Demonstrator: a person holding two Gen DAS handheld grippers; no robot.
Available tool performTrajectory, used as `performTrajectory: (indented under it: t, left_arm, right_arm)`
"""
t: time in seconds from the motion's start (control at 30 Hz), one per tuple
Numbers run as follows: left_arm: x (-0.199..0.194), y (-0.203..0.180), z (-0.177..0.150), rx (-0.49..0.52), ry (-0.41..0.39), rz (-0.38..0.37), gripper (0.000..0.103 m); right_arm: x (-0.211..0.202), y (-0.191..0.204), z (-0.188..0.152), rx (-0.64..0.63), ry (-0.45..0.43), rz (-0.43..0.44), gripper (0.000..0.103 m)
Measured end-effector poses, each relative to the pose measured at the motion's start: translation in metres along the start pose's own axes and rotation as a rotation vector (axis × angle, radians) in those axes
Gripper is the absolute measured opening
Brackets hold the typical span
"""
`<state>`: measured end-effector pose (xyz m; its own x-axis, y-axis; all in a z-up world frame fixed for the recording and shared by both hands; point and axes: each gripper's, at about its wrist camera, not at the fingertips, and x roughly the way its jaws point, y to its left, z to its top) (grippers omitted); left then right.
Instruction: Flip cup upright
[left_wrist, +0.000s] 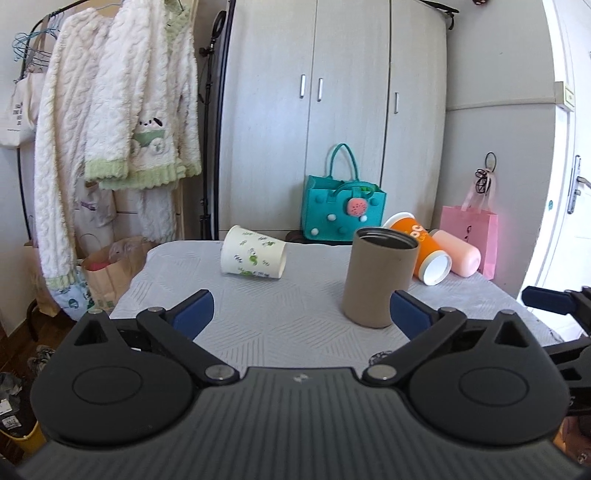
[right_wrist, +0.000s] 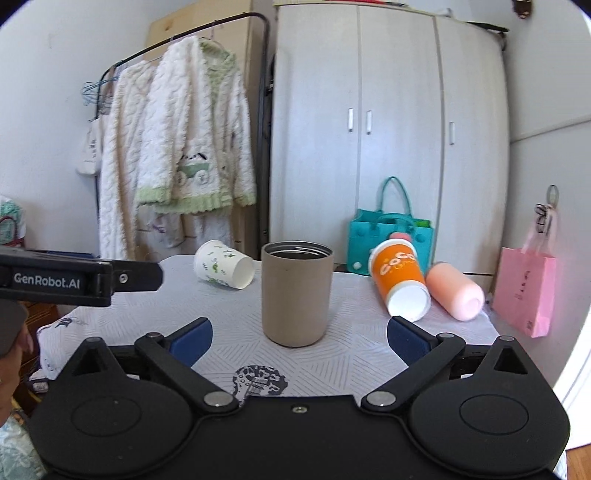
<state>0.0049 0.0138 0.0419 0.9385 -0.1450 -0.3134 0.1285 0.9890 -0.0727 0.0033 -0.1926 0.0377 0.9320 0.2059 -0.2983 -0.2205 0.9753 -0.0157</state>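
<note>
A tan cup (left_wrist: 380, 277) (right_wrist: 296, 293) stands upright, mouth up, on the table. A white paper cup with green print (left_wrist: 253, 257) (right_wrist: 224, 263) lies on its side at the far left. An orange cup (left_wrist: 424, 253) (right_wrist: 400, 282) and a pink cup (left_wrist: 458, 253) (right_wrist: 456, 291) lie on their sides at the right. My left gripper (left_wrist: 301, 314) is open and empty, near the tan cup. My right gripper (right_wrist: 299, 334) is open and empty, just in front of the tan cup. The left gripper's side shows in the right wrist view (right_wrist: 74, 282).
The table (left_wrist: 258, 325) (right_wrist: 354, 354) has a white patterned cloth. Behind it stand a teal bag (left_wrist: 341, 210), a pink paper bag (right_wrist: 524, 291), a wardrobe (left_wrist: 332, 110) and a clothes rack with fluffy robes (left_wrist: 122, 129).
</note>
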Motion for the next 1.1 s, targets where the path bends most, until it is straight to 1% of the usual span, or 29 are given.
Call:
performTrajectory:
  t: [0.1, 0.23, 0.27, 0.57, 0.77, 1.1]
  left_arm:
    - [-0.003, -0.001, -0.007, 0.001, 0.001, 0.007, 0.103]
    - [-0.005, -0.002, -0.017, -0.01, 0.002, -0.011, 0.103]
    - [-0.005, -0.003, -0.019, -0.012, 0.003, -0.013, 0.103]
    - [0.0, 0.003, -0.031, -0.037, 0.021, -0.006, 0.103]
    - [-0.003, 0.002, -0.032, -0.028, 0.011, -0.013, 0.103]
    - [-0.001, 0.003, -0.034, -0.055, 0.037, -0.021, 0.103]
  right_arm:
    - [-0.002, 0.004, -0.008, -0.001, -0.01, -0.051, 0.102]
    - [-0.003, 0.007, -0.015, -0.003, -0.021, -0.138, 0.103]
    - [-0.003, 0.007, -0.017, 0.0, -0.024, -0.147, 0.103]
    - [-0.005, 0.006, -0.024, 0.051, -0.036, -0.187, 0.103]
    - [-0.006, 0.007, -0.026, 0.056, -0.039, -0.191, 0.103]
    - [-0.011, 0.009, -0.028, 0.061, -0.055, -0.197, 0.103]
